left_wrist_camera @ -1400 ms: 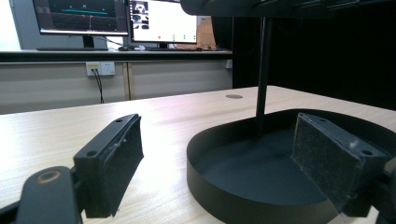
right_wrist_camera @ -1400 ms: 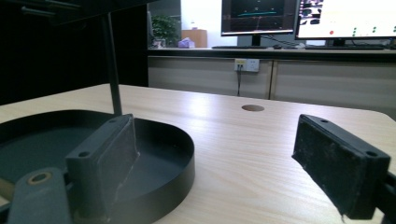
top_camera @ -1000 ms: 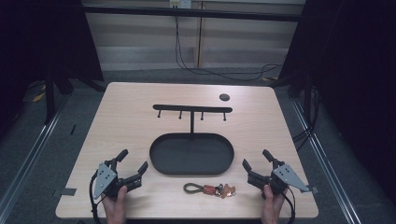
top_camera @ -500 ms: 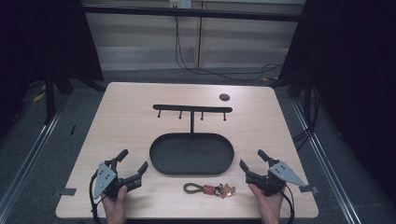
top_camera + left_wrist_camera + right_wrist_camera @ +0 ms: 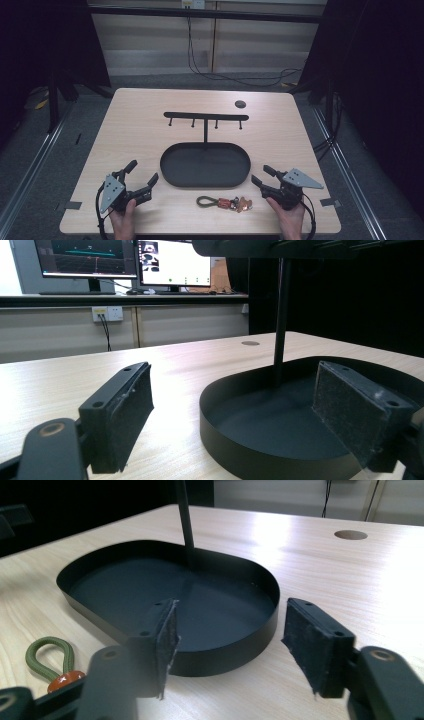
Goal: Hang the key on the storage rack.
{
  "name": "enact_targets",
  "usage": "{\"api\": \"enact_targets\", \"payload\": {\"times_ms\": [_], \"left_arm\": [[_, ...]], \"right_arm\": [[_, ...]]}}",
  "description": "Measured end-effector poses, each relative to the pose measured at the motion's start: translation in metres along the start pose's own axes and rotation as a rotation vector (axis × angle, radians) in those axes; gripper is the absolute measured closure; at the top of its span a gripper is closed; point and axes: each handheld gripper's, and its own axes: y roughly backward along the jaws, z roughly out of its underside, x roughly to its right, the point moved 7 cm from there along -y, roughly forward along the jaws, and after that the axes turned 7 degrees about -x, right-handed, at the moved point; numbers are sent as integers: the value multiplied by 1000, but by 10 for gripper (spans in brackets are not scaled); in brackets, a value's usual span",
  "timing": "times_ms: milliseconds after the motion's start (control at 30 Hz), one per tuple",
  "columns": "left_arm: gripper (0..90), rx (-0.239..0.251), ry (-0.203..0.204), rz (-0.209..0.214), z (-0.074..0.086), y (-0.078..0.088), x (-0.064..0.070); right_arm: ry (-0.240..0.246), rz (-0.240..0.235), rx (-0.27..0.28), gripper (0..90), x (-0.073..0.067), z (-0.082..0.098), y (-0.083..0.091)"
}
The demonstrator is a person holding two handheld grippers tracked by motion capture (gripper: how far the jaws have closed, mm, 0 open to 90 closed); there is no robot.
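You have a pale wooden surface (image 5: 135, 130) with a round hole (image 5: 240, 104) near its far right corner. Under it lies grey floor (image 5: 45, 165), with metal rails (image 5: 30, 172) running along both sides. At the top of the high view stands a beige wall (image 5: 150, 35) with a socket (image 5: 193, 4) and black cables (image 5: 200, 60) hanging from it. Black curtains (image 5: 380, 75) darken left and right. In the left gripper view's upper left, two lit monitors (image 5: 85, 257) stand on a ledge.

In the right gripper view, closing empty jaws face the black tray (image 5: 165, 585), green cord loop (image 5: 47, 655) perhaps just left.
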Motion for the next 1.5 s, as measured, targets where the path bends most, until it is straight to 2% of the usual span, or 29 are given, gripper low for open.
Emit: {"api": "enact_targets", "payload": {"times_ms": [33,67,267,300,333,367,533,567,600,633,667,700,733,833,867,1033,1067,1167,1367,1500], "left_arm": [[160,4,5,0,0,0,0],[160,4,8,-3,0,0,0],[160,4,7,2,0,0,0],[159,4,7,1,0,0,0],[160,4,6,2,0,0,0],[160,4,7,-2,0,0,0],[160,0,1,2,0,0,0],[160,1,1,2,0,0,0],[159,1,1,2,0,0,0],[160,1,1,2,0,0,0],[160,-1,0,3,0,0,0],[160,-2,-4,3,0,0,0],[160,4,4,3,0,0,0],[160,0,5,-5,0,0,-1],[160,-1,5,-7,0,0,-1],[159,1,4,2,0,0,0],[159,1,3,1,0,0,0],[159,-2,-2,3,0,0,0],[160,2,3,2,0,0,0],[159,-1,0,5,0,0,0]], "right_arm": [[5,7,-21,447,-2,-1,0],[13,16,-27,442,-4,-2,-1],[22,-23,-26,462,-15,-16,-2],[21,-35,-45,468,-17,-17,-3],[17,-73,-77,468,-22,-19,-5],[17,-73,-77,468,-22,-19,-5],[4,-162,-103,469,-32,-22,-9],[2,-174,-116,481,-34,-22,-10],[-8,-198,-158,513,-37,-21,-12],[-8,-198,-158,513,-37,-21,-12],[5,-206,-201,514,-40,-19,-13],[5,-206,-201,514,-40,-19,-13],[19,-222,-239,517,-44,-18,-13],[35,-245,-264,524,-48,-18,-15],[50,-256,-295,539,-52,-18,-19],[72,-270,-328,601,-58,-21,-28],[83,-289,-337,626,-62,-24,-31],[96,-303,-348,644,-67,-26,-33],[110,-363,-397,633,-78,-33,-40],[138,-386,-425,648,-83,-36,-44]]}}
